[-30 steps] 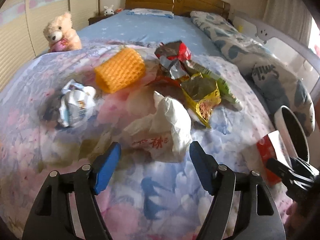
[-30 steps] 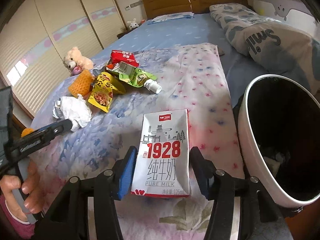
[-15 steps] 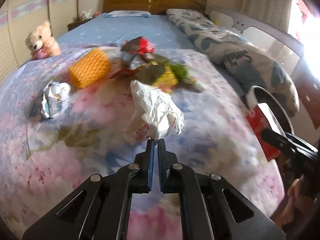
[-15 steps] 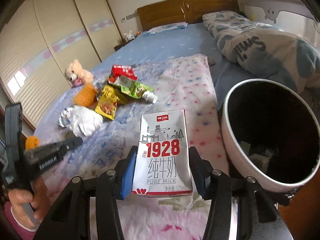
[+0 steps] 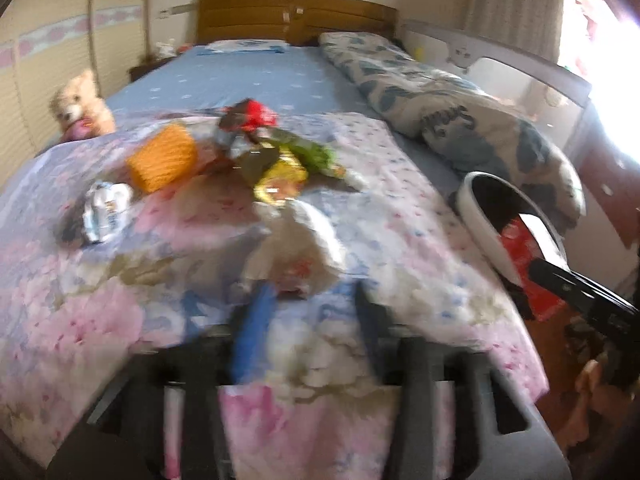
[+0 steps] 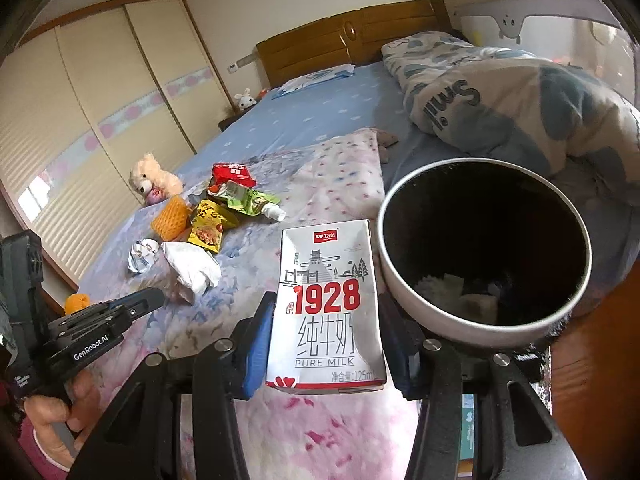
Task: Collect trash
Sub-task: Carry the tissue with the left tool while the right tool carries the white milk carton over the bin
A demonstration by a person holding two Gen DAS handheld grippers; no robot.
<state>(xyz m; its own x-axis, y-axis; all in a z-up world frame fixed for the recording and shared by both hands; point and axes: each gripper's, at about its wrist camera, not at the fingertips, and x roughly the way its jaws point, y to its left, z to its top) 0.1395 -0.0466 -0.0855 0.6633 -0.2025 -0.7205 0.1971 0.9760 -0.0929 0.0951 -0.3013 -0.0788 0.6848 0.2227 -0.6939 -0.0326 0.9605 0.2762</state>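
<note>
The left gripper (image 5: 308, 320), whose jaws were pinched together half a second ago, now shows them parted again in its own blurred view, with the crumpled white paper bag (image 5: 296, 248) lying on the bed's floral blanket (image 5: 100, 320) just ahead at twelve o'clock, not gripped as far as the blur allows; I judge the pick has not taken and must be tried again. The right gripper (image 6: 326, 332) holds as before, jaws closed against the sides of the milk carton (image 6: 326, 312), an upright, clean silver-white box printed "1928" and "PURE MILK". The bin (image 6: 484, 252), a white-rimmed round pail with a dark inside and pale scraps at the bottom, has drawn closer at two o'clock of the carton, so the drop looks near. Snack wrappers (image 6: 224, 208) and orange foam netting (image 6: 172, 222) lie uncollected at ten o'clock.
</note>
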